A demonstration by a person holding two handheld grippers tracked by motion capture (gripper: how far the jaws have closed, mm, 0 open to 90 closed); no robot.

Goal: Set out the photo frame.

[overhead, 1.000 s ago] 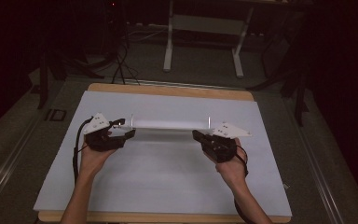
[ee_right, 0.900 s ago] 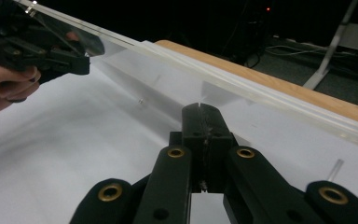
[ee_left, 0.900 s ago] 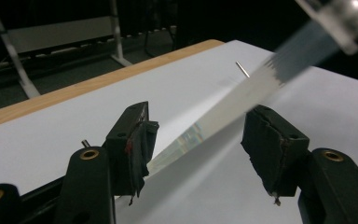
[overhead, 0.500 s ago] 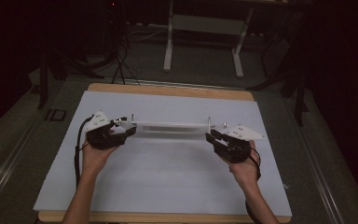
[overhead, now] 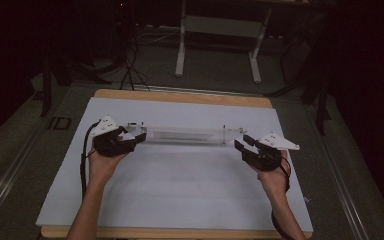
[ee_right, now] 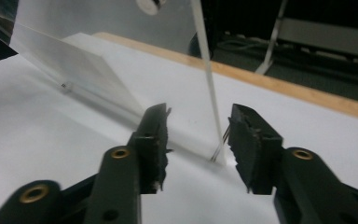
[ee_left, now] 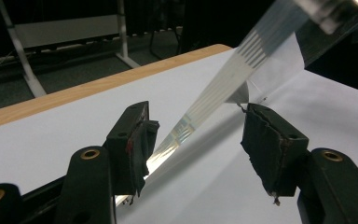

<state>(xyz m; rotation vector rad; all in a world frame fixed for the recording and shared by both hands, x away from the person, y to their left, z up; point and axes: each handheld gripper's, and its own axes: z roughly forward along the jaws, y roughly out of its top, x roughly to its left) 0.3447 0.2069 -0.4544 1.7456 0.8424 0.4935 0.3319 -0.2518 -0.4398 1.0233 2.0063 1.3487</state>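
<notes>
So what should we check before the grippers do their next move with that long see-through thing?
1. Clear strip lies across the white sheet, inside its edges: ok.
2. Left gripper jaws stand apart around the strip's left end, pads not pressing it: ok for a release, not ok for a lift.
3. Right gripper jaws have just been opening; in the right gripper view the strip's thin edge stands between the open jaws, not pressed: ok.
4. Strip resting fully flat on the sheet: cannot tell.
5. Cable from the left gripper hangs away from the strip: ok.
</notes>
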